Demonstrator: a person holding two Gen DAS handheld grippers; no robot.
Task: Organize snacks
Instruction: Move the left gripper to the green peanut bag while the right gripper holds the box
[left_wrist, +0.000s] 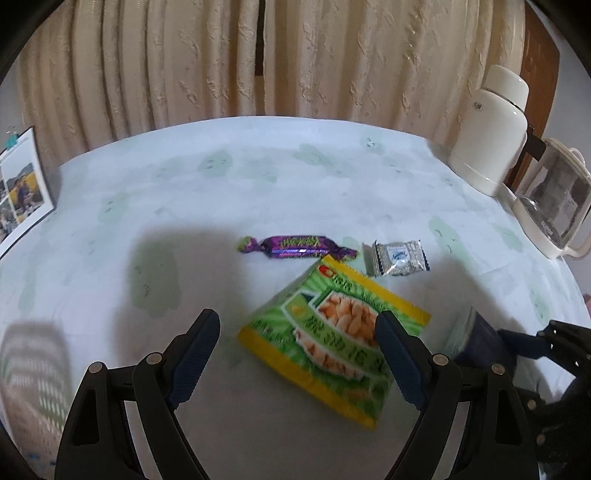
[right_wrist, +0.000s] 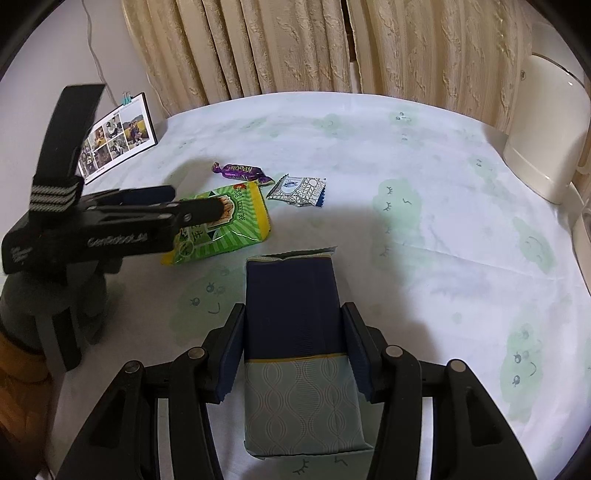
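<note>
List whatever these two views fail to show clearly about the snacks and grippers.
- Green snack bag: print motion-blurred in the left wrist view; partly covered by the left gripper in the right wrist view.
- Navy packet: near end hidden in the right gripper.
- Silver packet: label too small.

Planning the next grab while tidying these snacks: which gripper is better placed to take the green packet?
Left. The left gripper hangs open right over the green packet, holding nothing. The right gripper has its jaws around the navy packet, so it is occupied and sits further from the green one.
</note>
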